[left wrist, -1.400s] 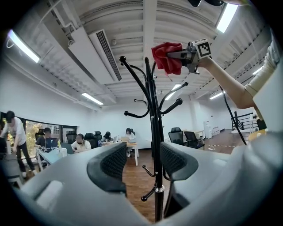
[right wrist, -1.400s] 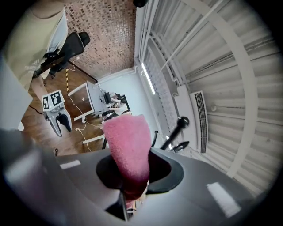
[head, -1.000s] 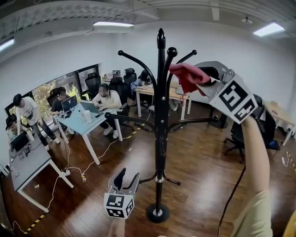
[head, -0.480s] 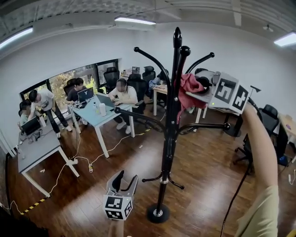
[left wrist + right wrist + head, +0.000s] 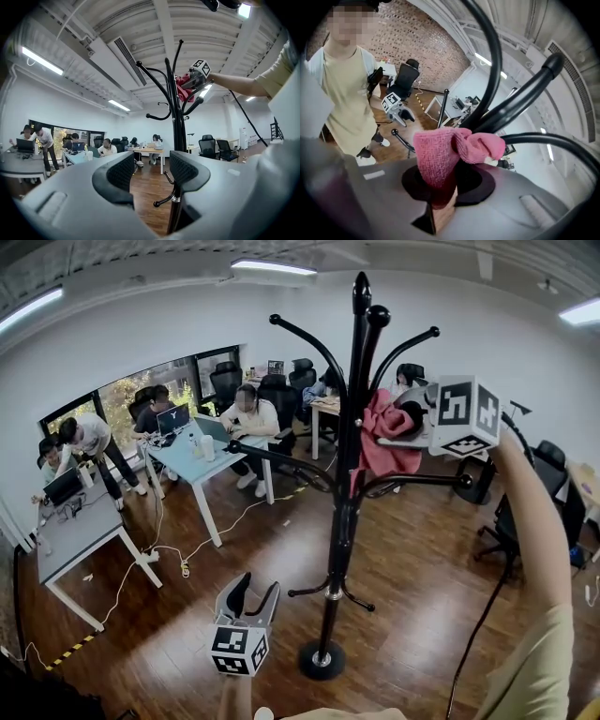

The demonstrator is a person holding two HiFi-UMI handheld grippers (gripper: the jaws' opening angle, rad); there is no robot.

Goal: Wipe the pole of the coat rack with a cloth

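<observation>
The left gripper (image 5: 253, 594) hangs low near the rack's round base (image 5: 321, 662), jaws apart and empty, so nothing steadies the tall black metal coat rack pole (image 5: 339, 521). The pink terry cloth (image 5: 386, 442), pinched in the right gripper (image 5: 450, 180), seems to touch the pole's upper part among the curved hooks (image 5: 300, 338). A hard push may tip the rack, or a hook may catch the cloth and pull it free.

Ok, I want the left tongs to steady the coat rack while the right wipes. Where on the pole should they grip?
Probably the bare straight stretch of the pole just above the lower hooks, approached level from the person's left, where the open left tongs are. It stands upright and slim, so the jaws straddle it sideways; higher up, hook arms and the pink cloth crowd it.
</observation>
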